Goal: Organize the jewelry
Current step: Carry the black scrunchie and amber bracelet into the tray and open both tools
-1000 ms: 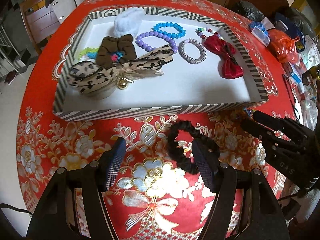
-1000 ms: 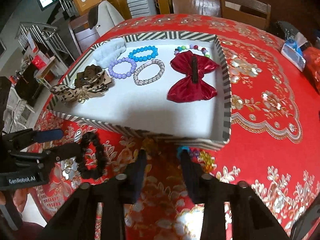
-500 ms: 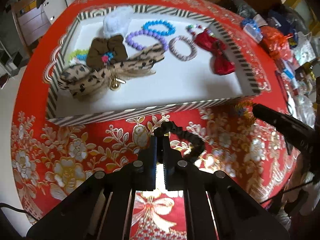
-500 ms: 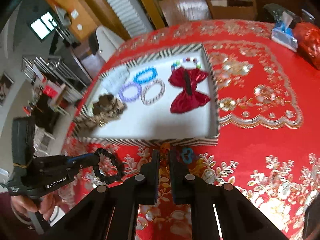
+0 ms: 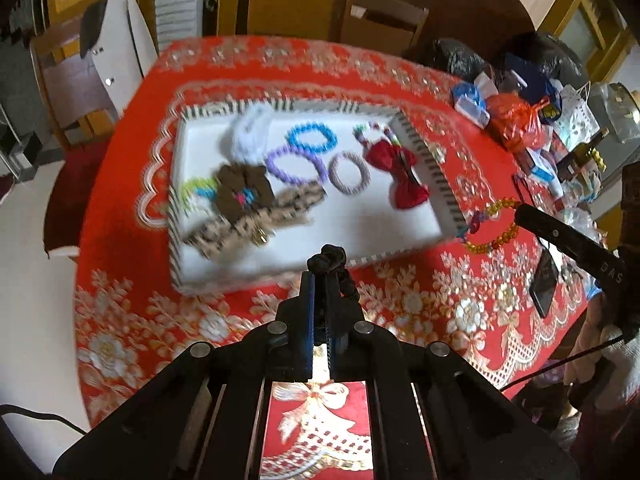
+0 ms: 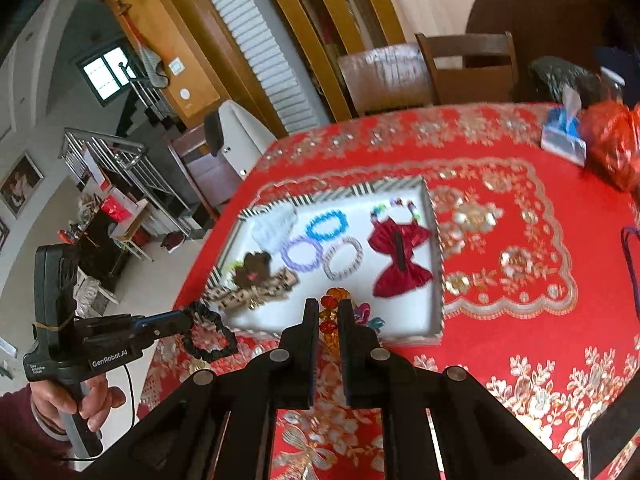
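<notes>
- Left tool (image 5: pixel 319 276) clenched on the black scrunchie (image 5: pixel 334 262); its loop hangs clear of the bench (image 5: pixel 120 280), presumably bound for the tray.
- Striped tray (image 5: pixel 444 184) mid-bench, already holding bracelets, a red bow (image 5: pixel 404 178) and other hair pieces, all blurred.
- Right tool (image 6: pixel 329 312) clenched on a bead bracelet (image 6: pixel 334 296), amber and red, lifted over the tray's near edge, probably to drop it inside.
</notes>
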`<action>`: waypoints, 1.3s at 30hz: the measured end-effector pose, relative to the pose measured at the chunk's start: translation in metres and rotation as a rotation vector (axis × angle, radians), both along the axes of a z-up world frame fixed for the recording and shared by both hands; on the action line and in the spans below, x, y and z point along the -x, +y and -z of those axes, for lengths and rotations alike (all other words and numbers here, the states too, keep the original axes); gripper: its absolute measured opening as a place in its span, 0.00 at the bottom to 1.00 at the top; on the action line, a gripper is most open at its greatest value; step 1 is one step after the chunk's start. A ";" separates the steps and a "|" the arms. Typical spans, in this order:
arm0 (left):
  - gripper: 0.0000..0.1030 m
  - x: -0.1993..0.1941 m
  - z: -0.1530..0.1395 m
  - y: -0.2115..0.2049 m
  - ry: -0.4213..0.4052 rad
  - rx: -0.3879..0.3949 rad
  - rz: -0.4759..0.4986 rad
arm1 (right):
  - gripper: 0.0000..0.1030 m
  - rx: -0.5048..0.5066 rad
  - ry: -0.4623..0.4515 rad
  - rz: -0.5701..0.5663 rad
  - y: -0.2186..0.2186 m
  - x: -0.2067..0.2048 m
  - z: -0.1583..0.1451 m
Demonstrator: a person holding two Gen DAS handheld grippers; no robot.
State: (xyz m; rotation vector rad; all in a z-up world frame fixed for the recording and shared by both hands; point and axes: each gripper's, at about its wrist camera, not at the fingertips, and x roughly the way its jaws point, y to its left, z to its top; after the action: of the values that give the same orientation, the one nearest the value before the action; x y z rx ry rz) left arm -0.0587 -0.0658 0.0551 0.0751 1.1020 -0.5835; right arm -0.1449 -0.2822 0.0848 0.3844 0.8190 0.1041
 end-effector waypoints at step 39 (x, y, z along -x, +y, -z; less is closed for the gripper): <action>0.05 -0.072 0.089 -0.035 0.157 -0.148 -0.085 | 0.36 0.077 0.281 0.007 -0.022 -0.086 0.101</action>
State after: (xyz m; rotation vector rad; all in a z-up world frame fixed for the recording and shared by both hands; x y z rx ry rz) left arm 0.0138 -0.1012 -0.0337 0.1116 1.2941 -0.4360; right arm -0.0589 -0.3045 -0.0158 0.3330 1.0958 0.0110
